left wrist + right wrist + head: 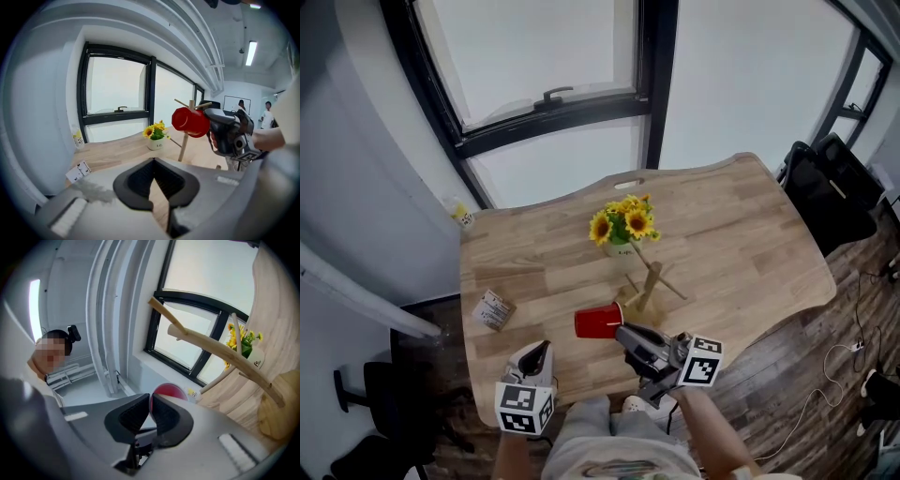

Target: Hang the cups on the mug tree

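One red cup point(596, 322) is recorded. It is held clear of the table point(741, 244), with its long axis roughly level. Its mouth end is taken at the jaws of the right gripper point(623, 331), and its closed base points away from them, towards the person's left. The right jaws are drawn narrow and clamped on the cup's wall at the rim; in the right gripper view the red body shows just past the jaw tips.

One wooden mug tree point(651, 284) is noted just beyond the right jaws, standing upright on the table. None of its pegs is seen to carry a cup. In the left gripper view the cup is seen level with the upper pegs.

The jaws of the left gripper point(541, 349) are brought together at the tips with nothing between them, well to the left of the cup.

Past the tree, one bunch of sunflowers point(623, 220) is observed in one white pot point(619, 248). Beyond the left jaws, one small printed packet point(494, 309) lies flat. One yellow-labelled bottle point(462, 215) stands at the table's far corner.
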{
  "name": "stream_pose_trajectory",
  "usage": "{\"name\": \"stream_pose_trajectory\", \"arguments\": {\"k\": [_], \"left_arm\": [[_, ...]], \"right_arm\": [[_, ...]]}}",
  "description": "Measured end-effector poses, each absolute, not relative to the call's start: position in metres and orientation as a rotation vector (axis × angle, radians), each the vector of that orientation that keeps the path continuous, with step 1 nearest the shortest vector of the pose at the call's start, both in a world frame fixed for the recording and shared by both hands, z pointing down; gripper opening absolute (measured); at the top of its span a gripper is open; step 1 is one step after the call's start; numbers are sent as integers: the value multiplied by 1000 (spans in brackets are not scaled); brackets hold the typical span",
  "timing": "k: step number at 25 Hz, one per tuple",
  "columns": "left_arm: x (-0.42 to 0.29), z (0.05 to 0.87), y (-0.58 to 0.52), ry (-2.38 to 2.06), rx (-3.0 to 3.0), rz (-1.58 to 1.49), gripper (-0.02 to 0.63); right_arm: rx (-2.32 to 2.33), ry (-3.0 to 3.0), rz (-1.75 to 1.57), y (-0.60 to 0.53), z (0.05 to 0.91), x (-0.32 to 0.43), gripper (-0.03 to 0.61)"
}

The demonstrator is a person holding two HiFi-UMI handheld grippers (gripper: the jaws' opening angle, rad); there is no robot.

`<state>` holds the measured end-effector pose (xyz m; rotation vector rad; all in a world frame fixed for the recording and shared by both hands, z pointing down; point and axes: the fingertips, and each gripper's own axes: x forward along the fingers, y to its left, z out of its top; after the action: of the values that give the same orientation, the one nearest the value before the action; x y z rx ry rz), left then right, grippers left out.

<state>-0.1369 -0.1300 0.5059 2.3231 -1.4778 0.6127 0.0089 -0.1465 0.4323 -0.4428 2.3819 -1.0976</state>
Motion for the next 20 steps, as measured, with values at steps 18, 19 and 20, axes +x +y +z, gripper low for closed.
{"name": "stream_pose_trajectory", "arguments": {"k": [18,19,20], "left_arm": [[-125,513,-153,-1409,2347,620,0],[-125,513,-154,-1405,2349,623,0],[-124,513,-154,-1401,2351,626,0]], "right_arm": [[-499,2259,-1228,-166,466,30,20],[-506,2255,-1233,-167,468,31,20],[-513,2253,-1236,-168,470,32,18]]}}
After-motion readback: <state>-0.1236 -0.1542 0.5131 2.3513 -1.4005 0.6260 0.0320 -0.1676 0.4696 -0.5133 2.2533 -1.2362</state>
